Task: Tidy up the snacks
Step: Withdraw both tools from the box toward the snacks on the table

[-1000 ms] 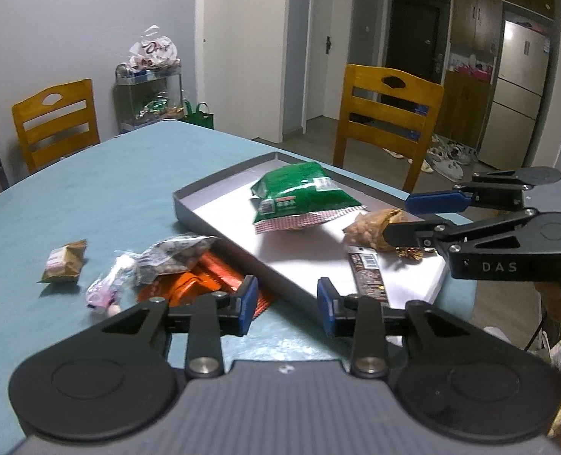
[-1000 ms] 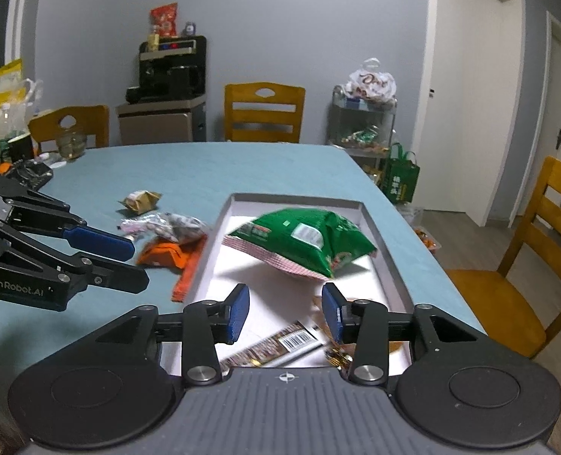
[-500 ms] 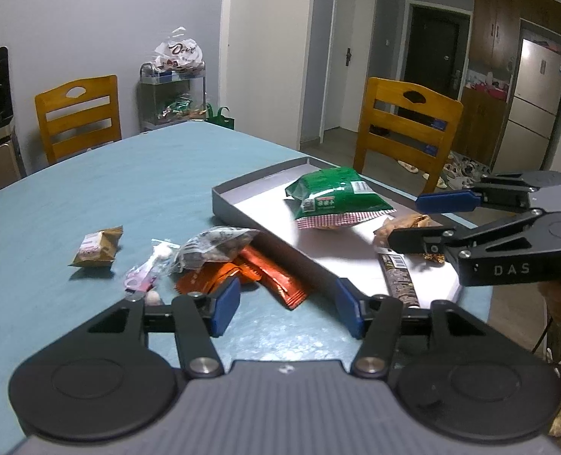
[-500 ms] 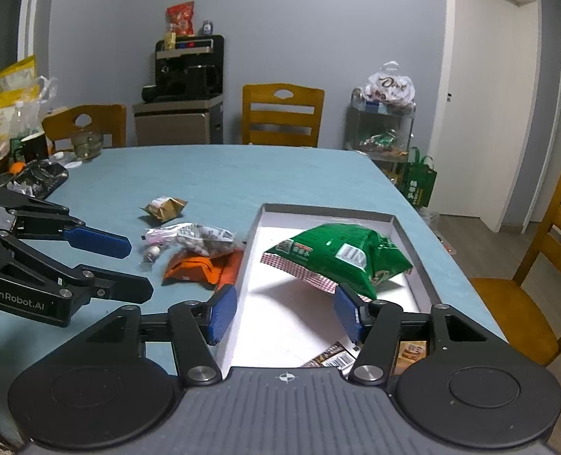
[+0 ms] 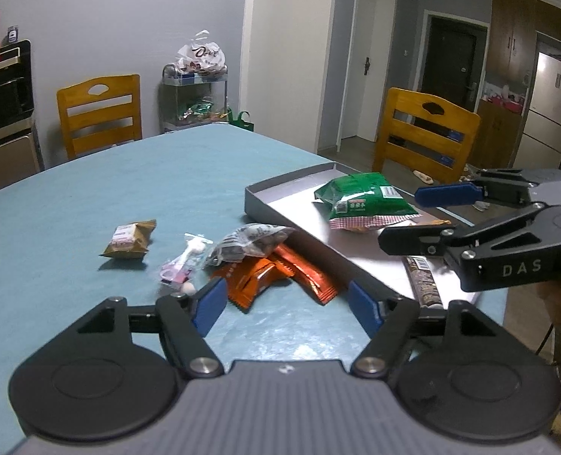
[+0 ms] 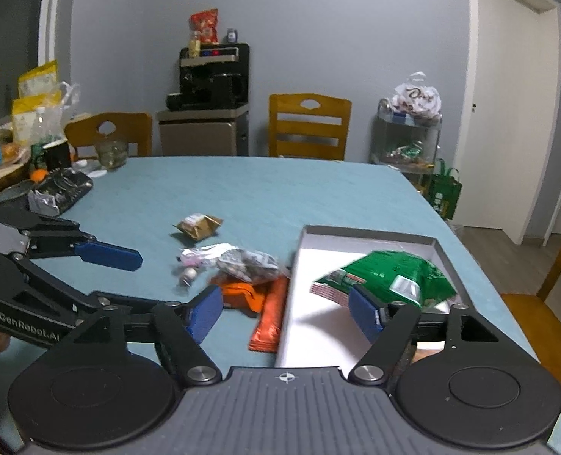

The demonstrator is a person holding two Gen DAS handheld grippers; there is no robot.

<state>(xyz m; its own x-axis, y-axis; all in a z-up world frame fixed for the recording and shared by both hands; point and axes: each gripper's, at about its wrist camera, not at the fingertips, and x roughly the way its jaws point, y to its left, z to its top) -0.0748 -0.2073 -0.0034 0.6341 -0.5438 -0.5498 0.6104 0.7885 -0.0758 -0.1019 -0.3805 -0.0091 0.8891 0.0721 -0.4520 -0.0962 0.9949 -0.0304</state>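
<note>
A grey tray (image 5: 280,212) on the teal table holds a green snack bag (image 5: 364,199), a dark snack bar (image 5: 424,284) and a brown packet behind the right gripper. Left of the tray lie orange packets (image 5: 273,276), a clear bag of dark snacks (image 5: 246,244), a pink candy wrapper (image 5: 182,265) and a small brown packet (image 5: 129,239). My left gripper (image 5: 286,305) is open and empty, just short of the orange packets. My right gripper (image 6: 286,313) is open and empty, over the tray's (image 6: 292,303) left edge near the orange packets (image 6: 269,318) and green bag (image 6: 390,276).
Wooden chairs (image 5: 420,132) stand around the table. Cups, bags and a dark pouch (image 6: 60,189) crowd the table's far left corner. A metal cart (image 6: 405,140) with snacks stands by the wall. The table's right edge runs just beyond the tray.
Both grippers have opened wider and pulled back from the tray. The view of each has swung left towards the loose snacks on the table.
</note>
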